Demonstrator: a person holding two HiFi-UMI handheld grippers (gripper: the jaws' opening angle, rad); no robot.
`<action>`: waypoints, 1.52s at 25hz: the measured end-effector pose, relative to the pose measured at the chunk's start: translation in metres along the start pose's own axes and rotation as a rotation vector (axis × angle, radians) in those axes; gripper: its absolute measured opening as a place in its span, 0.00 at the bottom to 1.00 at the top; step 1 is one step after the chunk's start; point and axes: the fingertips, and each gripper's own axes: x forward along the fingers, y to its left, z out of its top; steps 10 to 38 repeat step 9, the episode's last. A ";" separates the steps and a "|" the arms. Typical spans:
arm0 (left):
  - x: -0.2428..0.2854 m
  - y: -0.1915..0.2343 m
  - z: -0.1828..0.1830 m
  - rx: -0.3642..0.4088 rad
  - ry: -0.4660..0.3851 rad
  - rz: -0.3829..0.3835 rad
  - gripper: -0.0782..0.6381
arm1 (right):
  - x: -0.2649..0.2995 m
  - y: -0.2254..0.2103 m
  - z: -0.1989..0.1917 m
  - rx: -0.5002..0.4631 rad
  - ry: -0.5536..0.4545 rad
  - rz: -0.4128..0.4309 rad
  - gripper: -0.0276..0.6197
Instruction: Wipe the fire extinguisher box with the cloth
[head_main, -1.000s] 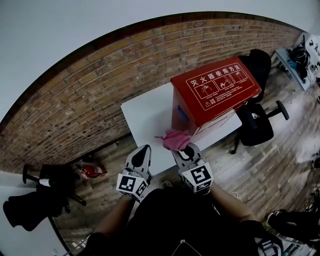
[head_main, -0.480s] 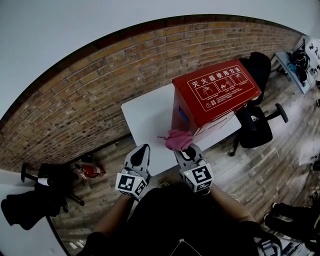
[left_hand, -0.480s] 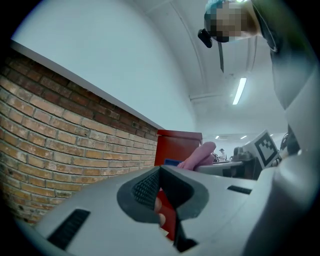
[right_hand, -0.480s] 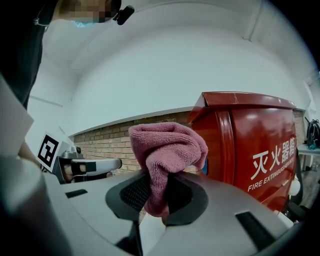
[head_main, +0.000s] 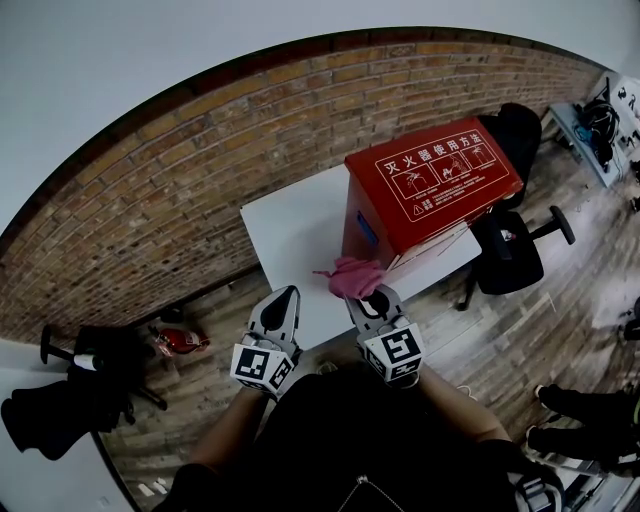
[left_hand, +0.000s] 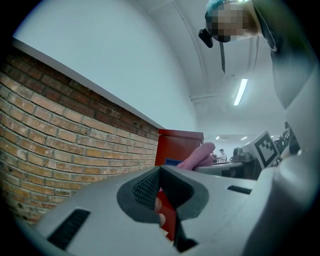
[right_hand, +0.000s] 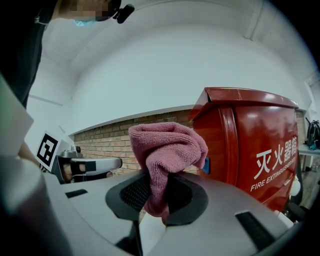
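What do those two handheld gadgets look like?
Both the left gripper and right gripper are light grey plastic, tapering to two jaws lined with dark ribbed pads. Each carries a white cube with black square markers. The person wears a black top.

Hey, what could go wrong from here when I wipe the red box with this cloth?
1. The right gripper pinches only a narrow fold of the bunched cloth; dragging it over the fire extinguisher box may pull it free.
2. The box stands tall on the small table, and the left gripper is apart from it, so a hard push could shift or tip it.
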 end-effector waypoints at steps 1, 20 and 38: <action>-0.001 0.001 0.000 -0.002 -0.001 0.001 0.14 | 0.000 0.001 0.000 0.000 0.001 0.000 0.16; -0.002 0.004 -0.003 0.000 0.005 -0.004 0.14 | 0.002 0.002 -0.004 -0.007 0.010 0.000 0.16; -0.002 0.004 -0.003 0.000 0.005 -0.004 0.14 | 0.002 0.002 -0.004 -0.007 0.010 0.000 0.16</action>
